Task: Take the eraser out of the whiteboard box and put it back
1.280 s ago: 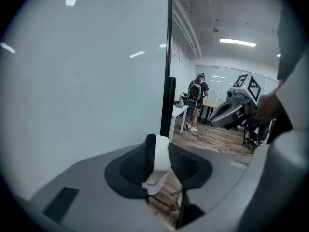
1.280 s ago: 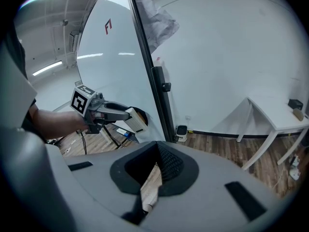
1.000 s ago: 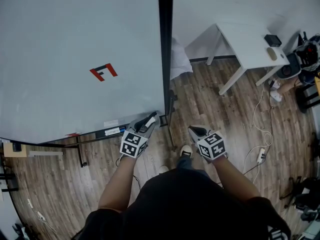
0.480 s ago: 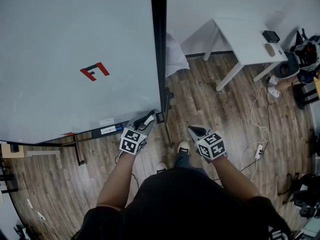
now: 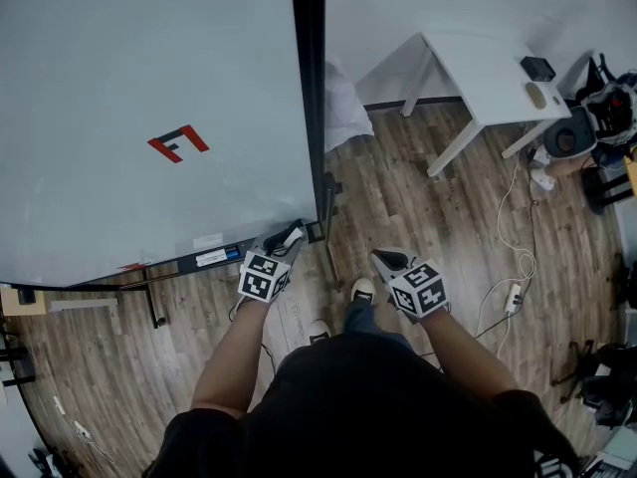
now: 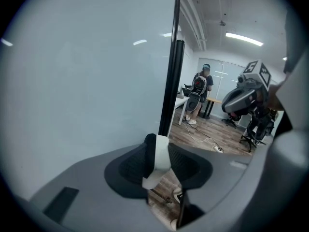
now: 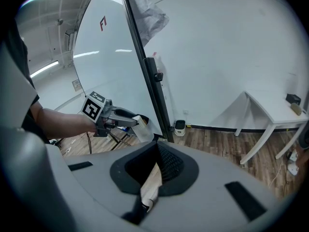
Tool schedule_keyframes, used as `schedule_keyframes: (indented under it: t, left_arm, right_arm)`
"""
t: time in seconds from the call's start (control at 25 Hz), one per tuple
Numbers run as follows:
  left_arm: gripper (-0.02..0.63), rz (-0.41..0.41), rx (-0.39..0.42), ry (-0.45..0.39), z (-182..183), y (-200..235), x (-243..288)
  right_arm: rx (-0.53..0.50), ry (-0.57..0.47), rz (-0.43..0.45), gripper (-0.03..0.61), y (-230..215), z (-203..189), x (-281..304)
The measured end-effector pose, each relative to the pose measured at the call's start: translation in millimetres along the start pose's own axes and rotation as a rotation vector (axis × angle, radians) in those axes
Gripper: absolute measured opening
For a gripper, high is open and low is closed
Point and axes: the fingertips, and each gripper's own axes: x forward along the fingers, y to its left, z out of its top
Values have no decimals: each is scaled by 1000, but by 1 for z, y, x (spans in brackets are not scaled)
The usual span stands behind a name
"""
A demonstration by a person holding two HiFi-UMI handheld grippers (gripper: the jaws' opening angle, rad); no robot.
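The eraser, a white block with a dark backing, is clamped between the jaws of my left gripper. In the head view that gripper sits at the lower right corner of the whiteboard, its tips over the right end of the dark tray along the board's bottom edge. From the right gripper view the eraser shows as a pale block at the left gripper's tip. My right gripper hangs apart to the right over the floor, its jaws shut with nothing between them.
A black frame post runs down the whiteboard's right edge. A white table stands at the back right, with cables on the wooden floor. A person stands far off in the room.
My left gripper has sunk a little toward the tray at the board's corner, still clamping the eraser. The right gripper has stayed put.
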Motion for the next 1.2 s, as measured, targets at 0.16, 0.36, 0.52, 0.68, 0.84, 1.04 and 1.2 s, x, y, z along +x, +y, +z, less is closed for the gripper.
schedule_keyframes:
  t: [0.16,0.36,0.52,0.68,0.84,1.04,1.2]
  left_arm:
    - [147,5,-6,11,-5,1,5]
    - [147,16,-7,24,-11,3,11]
    - [149,26,-8,31,-13,3,13]
    - [152,31,-12,39,-16,4,15]
    - [152,36,-13,36,-16,5,16]
    - [152,43,-6,30,-15,4,15]
    - [152,48,-2,23,-14,2,10]
  right_arm:
    - [5,4,-1,-5,-1,-2,-1]
    - [9,5,-5,-5,-3,-5,0]
    - [14,4,-7,-5,-3,-6,-2]
    - [15,2,-7,-5,-3,-7,-2]
    - [18,2,-8,-5,-3,-8,-2]
    - [16,0,-9,-5,-2,-9,-4]
    - [11,-6,-10,-5,-1,-7,-6]
